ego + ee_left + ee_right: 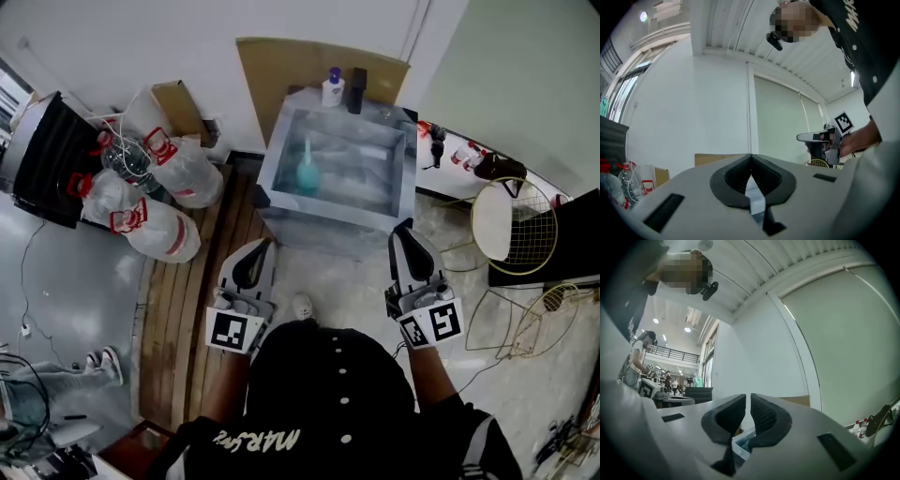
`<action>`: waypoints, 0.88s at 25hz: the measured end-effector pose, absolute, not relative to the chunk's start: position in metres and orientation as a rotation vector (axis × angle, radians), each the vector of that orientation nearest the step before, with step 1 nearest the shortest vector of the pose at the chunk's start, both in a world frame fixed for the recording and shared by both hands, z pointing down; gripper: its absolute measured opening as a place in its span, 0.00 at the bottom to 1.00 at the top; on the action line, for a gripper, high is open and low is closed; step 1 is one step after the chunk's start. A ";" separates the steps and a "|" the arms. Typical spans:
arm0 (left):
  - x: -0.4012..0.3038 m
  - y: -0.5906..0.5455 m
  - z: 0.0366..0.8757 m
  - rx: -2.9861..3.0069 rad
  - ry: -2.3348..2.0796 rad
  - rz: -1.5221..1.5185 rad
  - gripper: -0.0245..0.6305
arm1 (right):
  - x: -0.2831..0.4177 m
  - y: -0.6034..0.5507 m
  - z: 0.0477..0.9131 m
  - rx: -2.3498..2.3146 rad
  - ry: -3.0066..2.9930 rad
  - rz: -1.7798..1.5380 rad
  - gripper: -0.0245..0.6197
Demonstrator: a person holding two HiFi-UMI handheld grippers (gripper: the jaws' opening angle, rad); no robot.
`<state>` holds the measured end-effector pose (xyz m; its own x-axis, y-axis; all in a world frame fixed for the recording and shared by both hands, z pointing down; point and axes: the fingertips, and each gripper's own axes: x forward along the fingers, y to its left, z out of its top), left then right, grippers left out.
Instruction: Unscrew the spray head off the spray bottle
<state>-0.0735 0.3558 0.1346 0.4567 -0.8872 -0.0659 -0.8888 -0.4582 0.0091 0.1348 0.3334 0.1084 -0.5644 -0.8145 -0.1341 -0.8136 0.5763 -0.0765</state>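
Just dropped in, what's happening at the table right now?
A person stands in front of the grey table with a gripper in each hand. Both are empty and held short of the table: the left gripper has its jaws shut, while the right gripper has its jaws a slit apart. The teal spray bottle sits untouched on the table.

This is a big open work hall, more lab or studio than home, with a ribbed metal ceiling (754,268) and a railed mezzanine (670,352) at the far left above a person at a bench (635,357). Bulk water jugs (150,211) and leaning cardboard (281,75) crowd the far wall.
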 end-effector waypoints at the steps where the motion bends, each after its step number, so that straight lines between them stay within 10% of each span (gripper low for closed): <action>1: -0.077 0.348 0.138 -2.674 1.614 0.073 0.07 | 0.129 0.326 0.109 -1.384 2.654 -0.014 0.10; 22: -0.091 0.248 0.201 -2.824 1.617 -0.129 0.07 | 0.096 0.233 0.165 -1.460 2.752 -0.141 0.06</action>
<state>-0.0913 0.2484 0.2005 0.5053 -0.8538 0.1254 -0.8629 -0.5018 0.0606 0.0963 0.2329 0.1649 -0.5617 -0.8271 0.0218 -0.8250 0.5579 -0.0904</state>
